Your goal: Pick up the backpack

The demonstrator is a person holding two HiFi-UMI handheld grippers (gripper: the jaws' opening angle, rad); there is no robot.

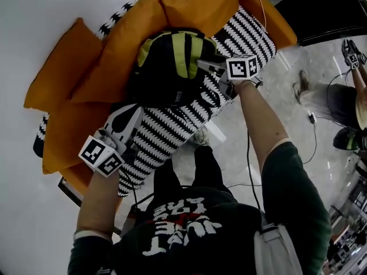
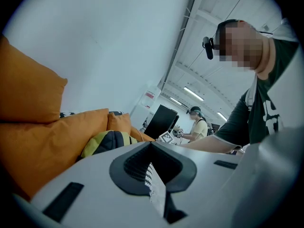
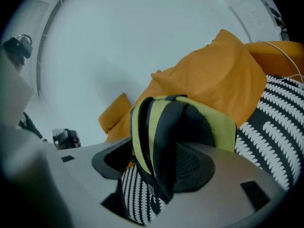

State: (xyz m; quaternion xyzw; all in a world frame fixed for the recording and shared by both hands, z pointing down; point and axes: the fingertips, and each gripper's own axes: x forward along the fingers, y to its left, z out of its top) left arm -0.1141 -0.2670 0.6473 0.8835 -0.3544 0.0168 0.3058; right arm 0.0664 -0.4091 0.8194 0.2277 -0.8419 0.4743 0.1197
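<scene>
A black backpack (image 1: 172,65) with yellow-green panels lies on the black-and-white striped sofa (image 1: 166,128), leaning against orange cushions. My right gripper (image 1: 205,65) is at its right side, jaws wide. In the right gripper view a black and yellow-green part of the backpack (image 3: 156,141) runs down between the jaws of the right gripper (image 3: 152,167), close to the right pad (image 3: 190,165), with a gap on the left. My left gripper (image 1: 127,114) rests low on the sofa seat, left of and below the backpack (image 2: 107,141), apart from it. The left gripper (image 2: 152,170) has its jaws together.
Orange cushions (image 1: 132,33) line the sofa back and left arm (image 1: 63,136). A white wall lies behind. A second person (image 1: 338,102) stands on the glossy floor at the right, and a cable (image 1: 249,165) trails there. A dark screen (image 2: 161,120) stands far off.
</scene>
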